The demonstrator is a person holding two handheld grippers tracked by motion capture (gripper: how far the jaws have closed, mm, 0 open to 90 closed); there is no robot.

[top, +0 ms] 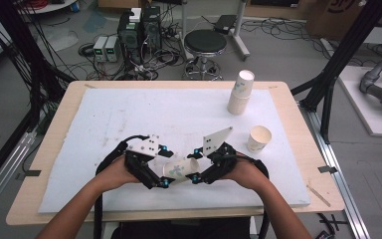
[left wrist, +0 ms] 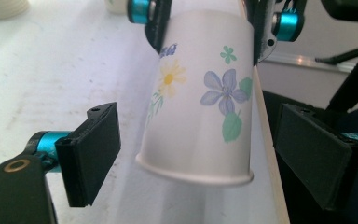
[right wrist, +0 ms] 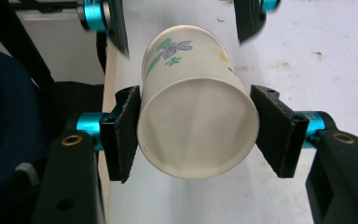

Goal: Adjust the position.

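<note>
A white paper cup [top: 180, 168] printed with flowers lies on its side, held just above the white board near the table's front edge. My right gripper [top: 196, 164] is shut on its base end; in the right gripper view both pads [right wrist: 123, 133] press the cup [right wrist: 198, 126] from either side. My left gripper [top: 165, 166] faces it from the left and is open. In the left gripper view its jaws stand wide apart on either side of the cup's rolled rim [left wrist: 196, 175] without touching it, while the right gripper's jaws grip the far end of the cup [left wrist: 200, 93].
A stack of paper cups [top: 239, 94] stands at the back right of the white board [top: 129, 114]. A single upright cup [top: 258, 138] stands right of the grippers. Beyond the table are a black stool [top: 205, 42] and electronics with cables on the floor.
</note>
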